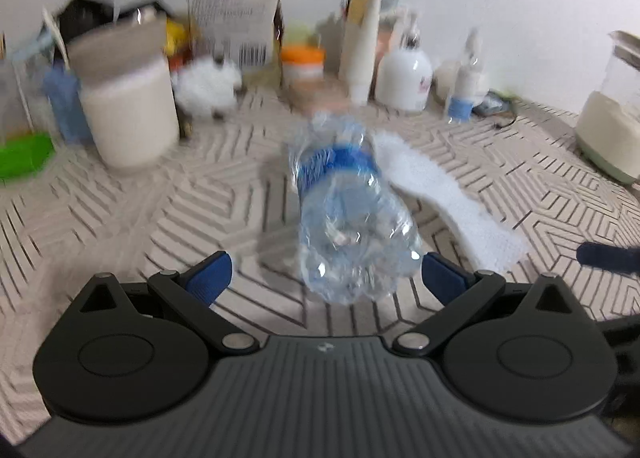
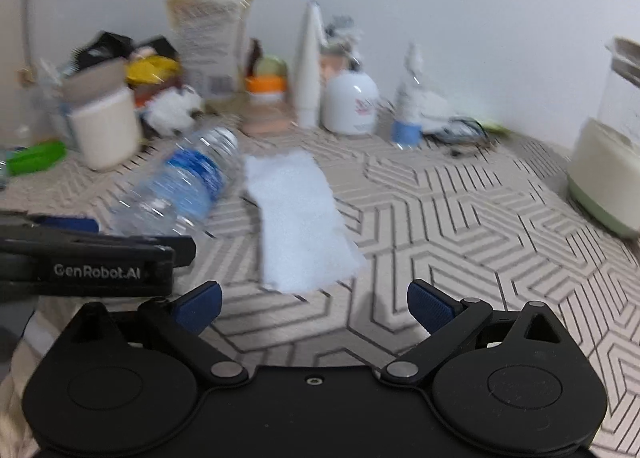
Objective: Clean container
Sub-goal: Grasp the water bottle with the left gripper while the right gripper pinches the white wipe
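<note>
Left wrist view: left gripper [image 1: 324, 278] held low over patterned tabletop [image 1: 120, 209], fingers spread wide, 1 crumpled clear bottle [image 1: 348, 213] with blue label lying between them; contact with either pad unclear. 1 white cloth [image 1: 444, 197] just beyond.

Right wrist view: right gripper [image 2: 314, 306] level above table, fingers spread, empty, facing the cloth; bottle left of it.

Black tongs [image 2: 314, 304], blue ribbed pads [image 2: 430, 308]
</note>
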The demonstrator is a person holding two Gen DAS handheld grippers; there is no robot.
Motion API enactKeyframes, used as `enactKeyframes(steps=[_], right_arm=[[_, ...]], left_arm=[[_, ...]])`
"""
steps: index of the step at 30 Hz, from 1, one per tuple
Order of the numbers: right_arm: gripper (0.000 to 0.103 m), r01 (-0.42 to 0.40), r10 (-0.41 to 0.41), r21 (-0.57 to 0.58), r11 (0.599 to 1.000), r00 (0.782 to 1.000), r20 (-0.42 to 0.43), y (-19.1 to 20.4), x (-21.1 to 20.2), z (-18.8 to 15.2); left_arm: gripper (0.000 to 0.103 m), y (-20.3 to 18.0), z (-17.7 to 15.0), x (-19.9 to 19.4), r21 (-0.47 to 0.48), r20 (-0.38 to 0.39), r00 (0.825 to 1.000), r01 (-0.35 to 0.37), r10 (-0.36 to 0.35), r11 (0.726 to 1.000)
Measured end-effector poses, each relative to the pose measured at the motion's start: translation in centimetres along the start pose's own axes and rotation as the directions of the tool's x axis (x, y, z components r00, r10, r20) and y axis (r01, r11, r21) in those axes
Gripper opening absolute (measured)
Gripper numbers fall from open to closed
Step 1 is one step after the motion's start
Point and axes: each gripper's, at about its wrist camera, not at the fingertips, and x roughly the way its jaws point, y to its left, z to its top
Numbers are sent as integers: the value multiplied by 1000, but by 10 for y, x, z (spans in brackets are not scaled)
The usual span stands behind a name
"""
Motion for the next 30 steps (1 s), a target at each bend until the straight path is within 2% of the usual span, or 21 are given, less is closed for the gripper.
enactKeyframes(steps=[2, 4, 6, 8, 10, 12, 13, 14, 15, 16, 17, 19, 24, 26, 29, 30], right_arm=[[101, -41, 41, -15, 999, 999, 3, -2, -4, 11], [99, -54, 54, -34, 998, 999, 5, -2, -2, 23], [90, -31, 30, -68, 997, 1000, -4, 1, 7, 32], [73, -30, 27, -103, 994, 999, -31, 5, 18, 37], [63, -49, 43, -113, 992, 998, -54, 7, 29, 42], [58, -54, 48, -106, 993, 997, -64, 4, 41, 46], [51, -55, 48, -100, 993, 997, -67, 2, 46, 47], [39, -62, 56, -89, 994, 996, -75, 0, 52, 47], [33, -87, 80, -73, 994, 992, -94, -4, 59, 46], [19, -116, 110, -48, 992, 988, -108, -9, 65, 44], [10, -145, 141, -22, 989, 982, -122, -14, 70, 42], [10, -195, 197, 30, 980, 975, -99, -25, 72, 38], [7, -256, 266, 129, 958, 962, -62, -46, 68, 36], [7, -269, 277, 135, 954, 960, -44, -48, 62, 37], [7, -289, 297, 138, 947, 954, -38, -49, 54, 40], [7, -296, 304, 137, 945, 952, -39, -49, 52, 40]], left_arm=[[103, 3, 6, -11, 21, 43, 999, -13, 12, 1000], [103, 5, 12, -12, 22, 54, 998, -44, 43, 999], [103, 8, 15, -10, 22, 39, 998, -45, 44, 999], [103, 11, 17, -6, 23, 22, 1000, -6, 5, 1000], [103, 13, 19, 0, 13, -3, 999, 42, -42, 999], [103, 14, 20, 5, -8, -22, 997, 77, -77, 997], [103, 15, 21, 7, -16, -29, 996, 87, -87, 996], [103, 14, 20, 8, -20, -31, 995, 95, -96, 995], [103, 13, 19, 8, -15, -32, 994, 104, -105, 994], [103, 11, 17, 9, -5, -39, 993, 115, -116, 993], [103, 8, 16, 11, 7, -50, 990, 130, -129, 992], [103, 4, 15, 20, 20, -80, 987, 143, -141, 990], [102, -3, 15, 45, 7, -100, 993, 66, -65, 998], [90, -2, 12, 51, -2, -87, 994, 67, -67, 998], [72, 1, 8, 51, -12, -70, 986, 149, -149, 989], [70, 0, 8, 49, -6, -66, 985, 160, -160, 987]])
